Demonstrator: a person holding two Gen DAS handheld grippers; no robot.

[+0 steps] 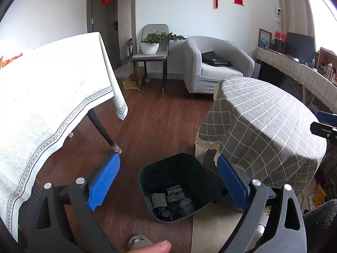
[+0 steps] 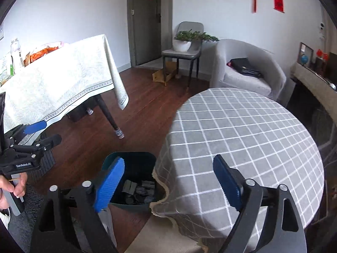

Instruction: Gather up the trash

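From the left wrist we see a wooden floor (image 1: 160,122), a white-clothed table (image 1: 52,88) on one side and a round tabletop (image 1: 269,122) in grey checked cloth on the other. The dark trash bin (image 1: 178,186) stands on the floor just beside the round tabletop's near edge, with dark scraps of trash (image 1: 172,202) lying in its bottom. Our left gripper (image 1: 168,181) hangs above the bin, its fingers spread wide and holding nothing.

From the right wrist, "GenRobot.AI" reads on the left gripper's body. Our right gripper (image 2: 168,181) points down over the round tabletop's near edge, fingers wide apart and empty; the bin sits below its left finger (image 2: 109,183).
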